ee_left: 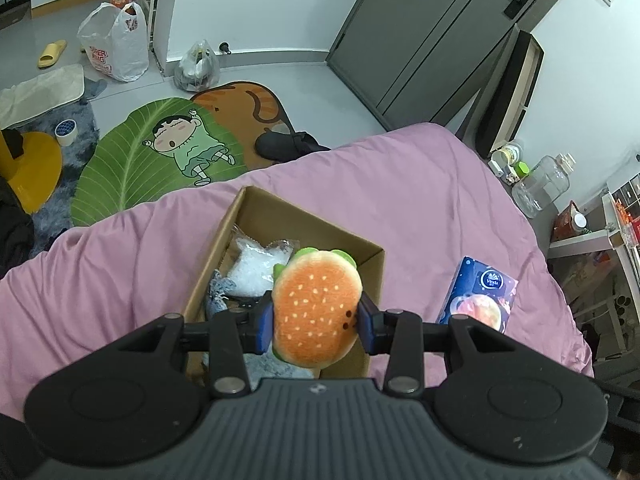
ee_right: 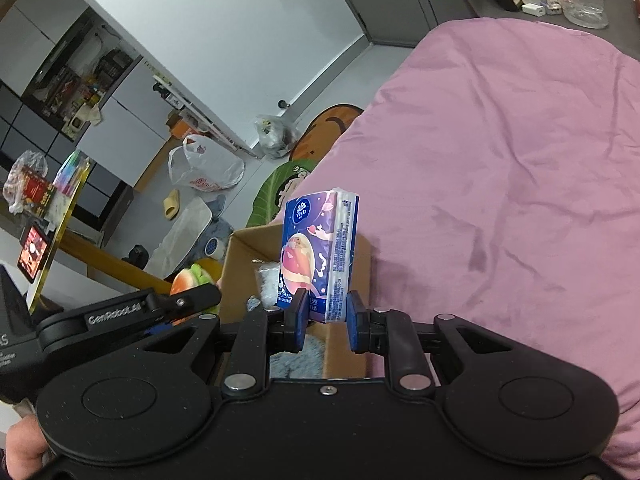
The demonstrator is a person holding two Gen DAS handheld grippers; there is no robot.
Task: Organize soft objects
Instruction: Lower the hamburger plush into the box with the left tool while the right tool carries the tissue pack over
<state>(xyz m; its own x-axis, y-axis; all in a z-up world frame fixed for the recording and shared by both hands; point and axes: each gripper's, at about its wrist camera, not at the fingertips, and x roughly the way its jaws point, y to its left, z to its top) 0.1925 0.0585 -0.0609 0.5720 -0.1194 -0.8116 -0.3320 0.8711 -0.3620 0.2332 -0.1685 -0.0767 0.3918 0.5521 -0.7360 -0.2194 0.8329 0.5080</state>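
My left gripper [ee_left: 316, 326] is shut on a plush hamburger [ee_left: 316, 304] and holds it above the near end of an open cardboard box [ee_left: 224, 240] on the pink bed. Inside the box lie a clear plastic bag [ee_left: 256, 264] and some bluish-grey soft items. My right gripper [ee_right: 326, 322] is shut on a blue tissue pack [ee_right: 318, 252], held upright over the box's right edge [ee_right: 240, 264]. The tissue pack also shows in the left wrist view [ee_left: 478, 296]. The hamburger [ee_right: 192, 278] and the left gripper [ee_right: 120, 316] show at the left in the right wrist view.
The pink bedsheet [ee_left: 400, 184] spreads around the box. Beyond the bed edge lie a green leaf rug [ee_left: 152, 156], plastic bags [ee_left: 116, 44] and a yellow slipper [ee_left: 52, 53]. A nightstand with jars [ee_left: 540, 184] stands at the right.
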